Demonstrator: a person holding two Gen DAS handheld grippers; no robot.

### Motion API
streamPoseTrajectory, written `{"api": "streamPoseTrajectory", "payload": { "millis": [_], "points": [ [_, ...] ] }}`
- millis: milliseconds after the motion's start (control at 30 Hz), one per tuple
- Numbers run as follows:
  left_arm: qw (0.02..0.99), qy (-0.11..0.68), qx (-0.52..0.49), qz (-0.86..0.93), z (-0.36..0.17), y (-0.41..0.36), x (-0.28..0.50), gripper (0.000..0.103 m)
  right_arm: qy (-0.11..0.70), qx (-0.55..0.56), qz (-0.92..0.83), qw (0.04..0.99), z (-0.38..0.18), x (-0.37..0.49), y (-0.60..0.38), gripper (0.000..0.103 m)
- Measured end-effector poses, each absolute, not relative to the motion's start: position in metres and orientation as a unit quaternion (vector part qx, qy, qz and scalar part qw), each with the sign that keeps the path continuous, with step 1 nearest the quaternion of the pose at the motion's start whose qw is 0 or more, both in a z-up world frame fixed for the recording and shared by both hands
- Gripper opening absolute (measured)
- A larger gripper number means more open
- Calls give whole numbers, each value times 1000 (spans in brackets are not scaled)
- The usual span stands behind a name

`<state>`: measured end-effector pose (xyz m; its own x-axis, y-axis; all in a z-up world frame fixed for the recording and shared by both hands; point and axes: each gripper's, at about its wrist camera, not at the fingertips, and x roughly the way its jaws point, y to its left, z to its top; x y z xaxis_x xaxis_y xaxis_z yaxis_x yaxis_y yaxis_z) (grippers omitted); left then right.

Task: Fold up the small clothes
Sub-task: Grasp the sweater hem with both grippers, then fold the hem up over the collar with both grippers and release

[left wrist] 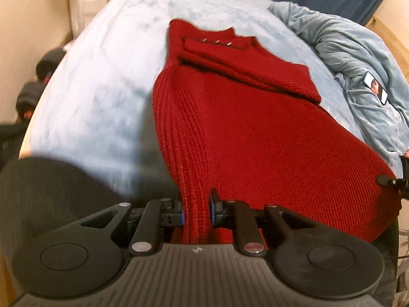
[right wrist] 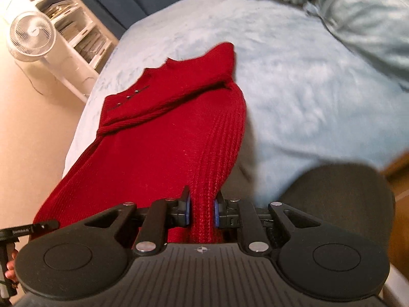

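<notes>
Left gripper [left wrist: 196, 211] pinching ribbed red knit sweater [left wrist: 250, 138], fuzzy blue blanket [left wrist: 107, 76]

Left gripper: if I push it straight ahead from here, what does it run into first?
The left gripper is already clamped on the red sweater. Straight ahead lies the sweater's body, then probably the folded sleeve, with the light blue bed cover beyond. Depth is unclear.

I count 1 red sweater [left wrist: 255, 133] on 1 pale blue bedspread [left wrist: 102, 81], 2 grippers [left wrist: 196, 211] [right wrist: 202, 211], 1 rumpled grey blanket [left wrist: 358, 58], 1 phone [left wrist: 375, 87], 1 white fan [right wrist: 32, 35], 1 white shelf [right wrist: 76, 25].
</notes>
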<state>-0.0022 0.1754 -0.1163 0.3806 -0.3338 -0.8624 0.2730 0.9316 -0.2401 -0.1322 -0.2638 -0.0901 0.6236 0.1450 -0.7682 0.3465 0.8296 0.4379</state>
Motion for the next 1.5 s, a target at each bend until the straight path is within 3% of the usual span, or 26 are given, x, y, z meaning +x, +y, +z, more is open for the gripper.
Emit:
{"api": "streamPoseTrajectory", "payload": {
  "millis": [333,600,667,700,733,800,867,1167,1200,1300,1467,1500],
  "points": [
    [805,564,-76,-169,-117,171,47,18,468,344,-49,813,-91,-106,-279,17],
    [805,563,-91,-164,-85,133,212,19,465,393,-46,792,-67,43,-344,17],
    [816,551,-123,-123,-86,124,279,28,456,432,-91,773,-74,97,-368,22],
    [826,539,-135,-93,-89,122,312,50,446,454,-120,762,-81,123,-381,33],
    [838,526,-134,-59,-91,122,338,78,430,473,-148,755,-88,138,-391,59],
    [860,496,-123,4,-93,124,368,89,402,487,-190,752,-99,153,-405,83],
    [860,491,-137,9,-101,132,383,89,381,481,-201,763,-107,150,-409,82],
    [842,535,-37,-59,-176,105,362,90,400,412,-202,793,-178,132,-399,82],
    [840,539,-29,-58,-181,100,364,88,399,417,-204,791,-184,133,-397,79],
    [853,516,-35,-74,-182,96,367,16,369,408,-197,811,-187,137,-389,11],
    [857,510,-51,-51,-184,103,374,17,355,370,-222,829,-177,145,-384,11],
    [856,512,-49,-48,-189,103,374,24,369,380,-230,817,-186,147,-388,14]
  ]
}}
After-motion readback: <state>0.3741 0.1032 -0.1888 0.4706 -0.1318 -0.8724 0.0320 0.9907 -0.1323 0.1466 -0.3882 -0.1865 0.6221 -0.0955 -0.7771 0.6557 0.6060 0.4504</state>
